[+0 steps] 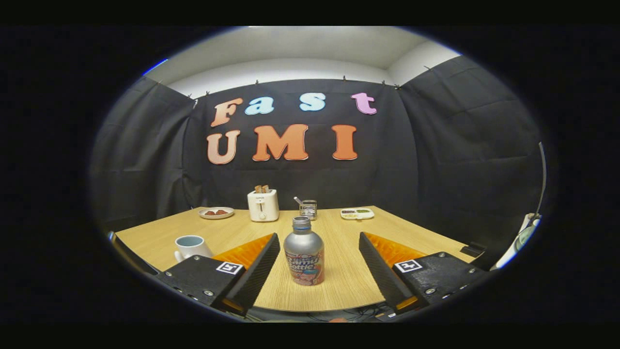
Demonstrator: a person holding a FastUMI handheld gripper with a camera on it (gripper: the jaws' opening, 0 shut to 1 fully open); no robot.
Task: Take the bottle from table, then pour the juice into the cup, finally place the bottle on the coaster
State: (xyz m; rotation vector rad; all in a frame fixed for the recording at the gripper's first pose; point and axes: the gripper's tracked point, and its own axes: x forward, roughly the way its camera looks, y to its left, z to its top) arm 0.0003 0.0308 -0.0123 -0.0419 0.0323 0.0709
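**Metal bottle standing between spread fingers on a wood-grain table**

The gripper (319, 245) is held low over the near edge of the table (348, 286), its two fingers wide apart and touching nothing. Each finger is a flat, wedge-shaped slab with a finely ribbed inner face, and each is mounted on a matte block carrying a small square printed marker and round screw heads.

The bottle (304, 252) stands upright on the table between the fingers, a little nearer the left one, with clear gaps on both sides. It is a squat metal bottle with a brushed silvery shoulder that rounds in to a short threaded neck; no cap is seen on it. A glossy printed wrap covers its lower half.

The cup (190, 246) is a smooth glazed mug with a pale outside, a light blue inside and a loop handle on its left. It sits on the table just beyond the left finger's block.

The table top is a light wood laminate with a fine straight grain. Along its far side, near the black cloth wall, stand a boxy cream toaster (263, 204) with two slices sticking out of its slots, a round plate (216, 213) with small reddish pieces to the toaster's left, a small wire-mesh holder (308, 209) just right of the toaster, and a shallow oblong divided tray (357, 213) further right.
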